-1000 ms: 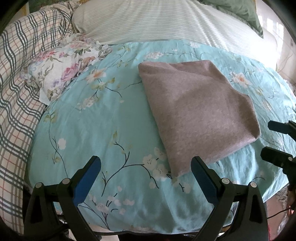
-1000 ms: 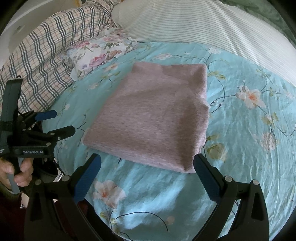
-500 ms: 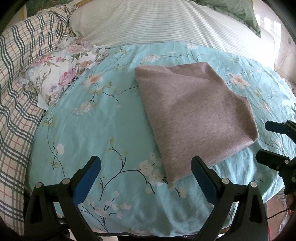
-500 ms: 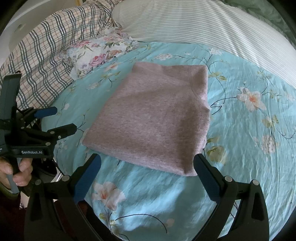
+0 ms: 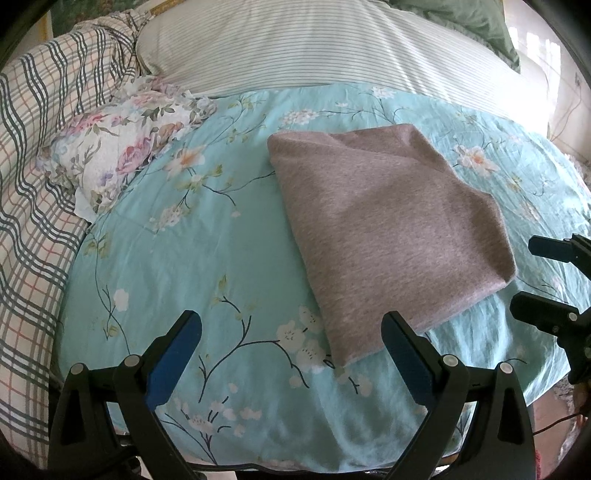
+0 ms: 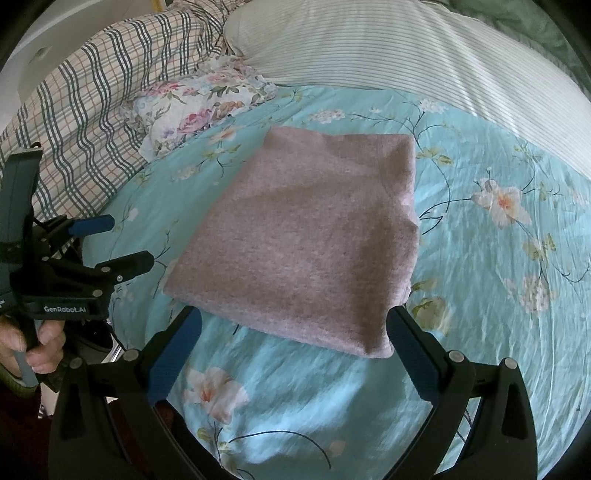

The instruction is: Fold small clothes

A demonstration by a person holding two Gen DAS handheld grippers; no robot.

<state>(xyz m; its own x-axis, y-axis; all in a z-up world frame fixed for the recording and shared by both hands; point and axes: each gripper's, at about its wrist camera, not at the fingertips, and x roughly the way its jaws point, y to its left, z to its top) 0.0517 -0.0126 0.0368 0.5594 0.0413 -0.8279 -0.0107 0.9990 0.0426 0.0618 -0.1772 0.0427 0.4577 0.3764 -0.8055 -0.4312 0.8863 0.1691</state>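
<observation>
A folded mauve-grey garment lies flat on the turquoise floral sheet; it also shows in the right wrist view. My left gripper is open and empty, above the sheet just short of the garment's near corner. My right gripper is open and empty, hovering at the garment's near edge. The right gripper shows at the right edge of the left wrist view. The left gripper, held by a hand, shows at the left of the right wrist view.
A crumpled floral cloth lies at the back left, also in the right wrist view. A plaid blanket lies along the left. A striped pillow and a green pillow lie behind.
Both grippers have drawn back slightly toward the bed's near edge and stay open. The garment has not moved.
</observation>
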